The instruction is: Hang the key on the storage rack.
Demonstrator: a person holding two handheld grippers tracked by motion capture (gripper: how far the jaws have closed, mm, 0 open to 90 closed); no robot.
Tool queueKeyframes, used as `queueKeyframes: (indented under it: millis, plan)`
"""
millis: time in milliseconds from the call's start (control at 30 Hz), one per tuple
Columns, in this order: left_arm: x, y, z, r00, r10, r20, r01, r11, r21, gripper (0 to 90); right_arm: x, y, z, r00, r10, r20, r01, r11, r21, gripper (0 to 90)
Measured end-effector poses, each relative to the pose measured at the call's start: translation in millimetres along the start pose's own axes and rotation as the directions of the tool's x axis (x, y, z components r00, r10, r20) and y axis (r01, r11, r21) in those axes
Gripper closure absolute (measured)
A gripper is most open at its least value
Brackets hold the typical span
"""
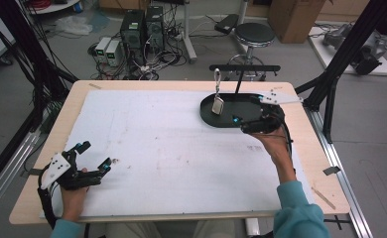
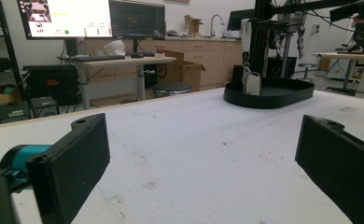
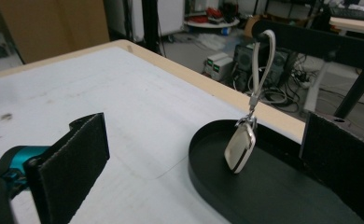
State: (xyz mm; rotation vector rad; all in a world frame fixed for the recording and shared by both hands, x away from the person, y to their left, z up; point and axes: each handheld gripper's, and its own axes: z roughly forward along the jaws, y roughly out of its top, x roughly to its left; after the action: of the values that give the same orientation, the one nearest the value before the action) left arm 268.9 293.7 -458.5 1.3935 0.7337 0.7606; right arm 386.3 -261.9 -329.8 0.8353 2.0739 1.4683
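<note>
The right gripper [image 1: 241,124], jaws spread and empty, sits at the black oval tray's [image 3: 208,186] rim, aimed toward the hanging silver key fob [image 3: 240,148]; the left gripper [image 1: 95,157] rests released, clear of the work.

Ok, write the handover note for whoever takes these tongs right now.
Left tongs: open, holding nothing, low over the white mat at the near left corner.
Right tongs: open, holding nothing, at the near rim of the black tray.
Key fob: hangs by its strap from the stand's crossbar, over the tray at the far right; not gripped.
Done: fob is on the stand, both tongs free.
Left: likely nothing but pulling the right tongs back; if the fob is to come off, that is not started.
</note>
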Motion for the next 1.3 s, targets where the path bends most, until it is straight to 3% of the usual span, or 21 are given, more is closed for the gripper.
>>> queueKeyframes:
  millis: [200,367,600,733,900,1067,1167,1200,1300]
  plan:
    - [-0.6,-0.1,-0.2,1.0000,0.003,0.000,-0.003,1.0000,0.001,3.4,6.4,-30.0,-20.3,0.9998,0.018,0.000,-0.018,1.000,-0.020,0.7]
    - [-0.8,-0.1,-0.4,1.0000,0.008,0.001,-0.008,1.0000,-0.001,3.5,9.4,-52.1,-33.1,0.9996,0.019,0.022,-0.017,0.995,-0.102,0.7]
    - [-1.3,-0.2,-0.5,0.9999,0.012,-0.001,-0.012,0.9999,-0.002,3.4,18.4,-95.0,-42.2,0.9965,0.063,0.054,-0.049,0.972,-0.230,0.7]
    - [-1.1,-0.1,-0.8,0.9999,0.012,-0.001,-0.012,0.9999,-0.002,3.5,22.6,-111.9,-40.4,0.9934,0.052,0.102,-0.027,0.972,-0.233,0.7]
    - [-1.1,-0.1,-0.5,0.9999,0.012,-0.001,-0.012,0.9999,-0.001,3.5,23.8,-121.4,-40.0,0.9939,0.030,0.106,-0.004,0.970,-0.245,0.7]
    - [-1.8,-0.2,-0.6,0.9999,0.013,-0.002,-0.013,0.9999,-0.007,3.4,20.9,-132.3,-33.4,0.9916,0.080,0.102,-0.052,0.964,-0.259,0.7]
    - [-1.8,-0.2,-0.6,0.9999,0.013,-0.002,-0.013,0.9999,-0.008,3.4,22.8,-139.6,-27.4,0.9917,0.083,0.098,-0.059,0.973,-0.225,0.8]
    - [-1.6,-0.2,-0.5,0.9999,0.012,-0.003,-0.012,0.9999,-0.005,3.5,22.7,-138.8,-28.1,0.9931,0.066,0.097,-0.041,0.971,-0.238,0.8]
    - [-1.1,-0.2,-0.6,0.9999,0.012,-0.002,-0.012,0.9999,-0.001,3.5,20.5,-140.1,-27.1,0.9916,0.087,0.096,-0.064,0.972,-0.226,0.7]
